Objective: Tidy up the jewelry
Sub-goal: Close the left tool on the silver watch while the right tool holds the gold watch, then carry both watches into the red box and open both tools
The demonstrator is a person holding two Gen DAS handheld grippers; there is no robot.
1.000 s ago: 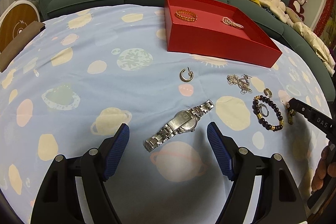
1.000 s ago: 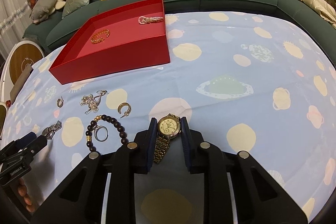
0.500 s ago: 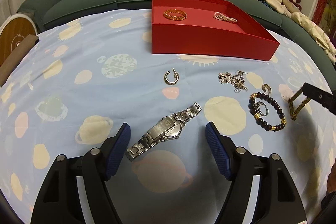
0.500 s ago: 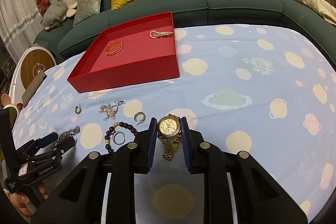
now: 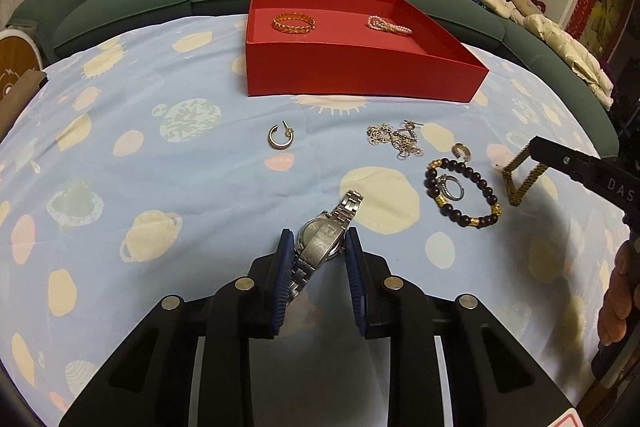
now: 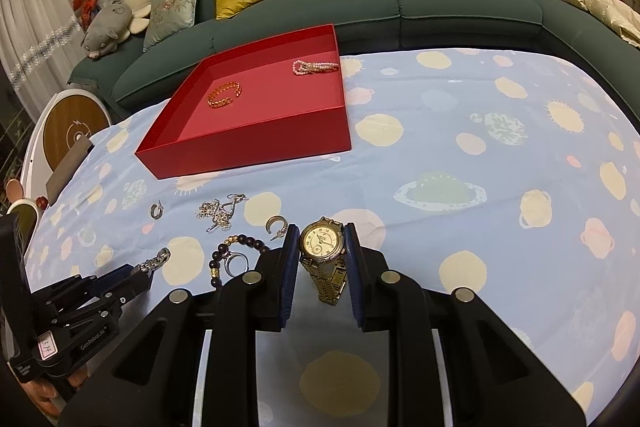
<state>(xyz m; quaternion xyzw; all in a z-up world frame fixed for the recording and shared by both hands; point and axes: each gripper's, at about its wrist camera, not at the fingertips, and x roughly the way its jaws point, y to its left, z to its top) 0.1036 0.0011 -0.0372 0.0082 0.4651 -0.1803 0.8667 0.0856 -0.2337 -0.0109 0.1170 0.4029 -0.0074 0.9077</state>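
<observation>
A: Where's the silver watch [image 5: 323, 235]?

B: Between the blue pads of the left hand-held gripper [image 5: 318, 250]. Its jaws have just been closing, and both pads now press the case, with the bracelet running out far and to the right over the blue planet-print cloth [image 5: 168, 163].

A: And the gold watch [image 6: 322, 241]?

B: Clamped face-up in the right hand-held gripper [image 6: 321, 245], jaws narrow, its band hanging below the pads, clear of the cloth.

A: What lies around them?

B: Just right of the silver watch, a dark bead bracelet [image 5: 460, 189] with a ring [image 5: 451, 186] inside its loop. Beyond that, a tangle of silver chain [image 5: 394, 141], with a small gold hoop [image 5: 461, 150] between the chain and the beads. A hoop earring [image 5: 280, 137] sits alone, farther left.

A: And the red tray [image 5: 360, 65]?

B: At the far side of the bench, near the green sofa [image 6: 440, 3]. It holds a gold chain bracelet [image 5: 294, 23] on the left and a pink pearl strand [image 5: 387, 25] on the right, well apart.
</observation>
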